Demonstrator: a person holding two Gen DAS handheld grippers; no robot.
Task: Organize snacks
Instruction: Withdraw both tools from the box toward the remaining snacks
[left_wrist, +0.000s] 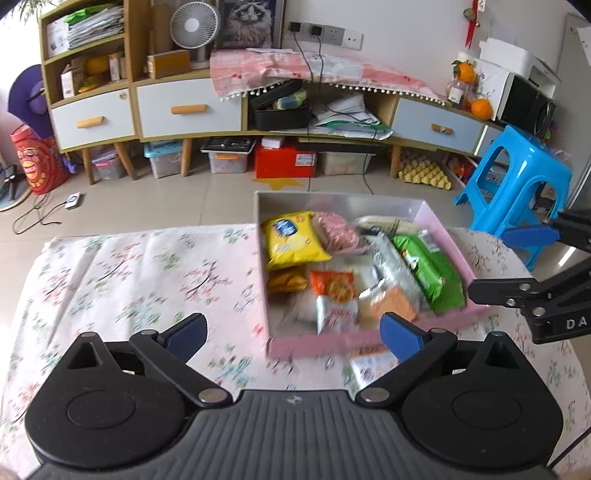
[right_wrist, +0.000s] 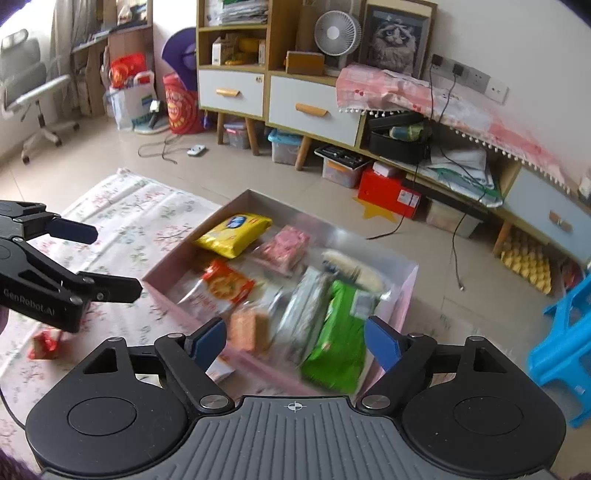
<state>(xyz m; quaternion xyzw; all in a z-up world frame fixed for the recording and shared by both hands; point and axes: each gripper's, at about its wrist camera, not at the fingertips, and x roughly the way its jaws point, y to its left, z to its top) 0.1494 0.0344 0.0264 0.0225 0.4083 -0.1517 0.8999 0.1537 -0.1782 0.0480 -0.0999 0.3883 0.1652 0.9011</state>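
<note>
Hovering above the near edge of the pink, shallow rectangular cardboard box (left_wrist: 314, 343) on the floral-print cloth (left_wrist: 129, 273): the left black two-finger gripper with blue pads (left_wrist: 293, 330), jaws standing wide apart, gripping nothing, touching nothing. Hanging over the box's near corner in the right wrist view: the right black gripper with blue pads (right_wrist: 295, 341), jaws also spread wide, nothing pinched between the pads; blurred snack packets showing through the gap below.

Lying inside the box, all loose: a yellow plastic snack bag (left_wrist: 293, 240) at the far left, a pink wrapped packet (left_wrist: 338, 230) beside it, a long green snack bag (left_wrist: 430, 271) along the right wall, an orange cracker packet (left_wrist: 332, 286) near the middle. Sitting outside the box on the cloth: a small red wrapper (right_wrist: 46, 343), just below the left gripper in the right wrist view.
</note>
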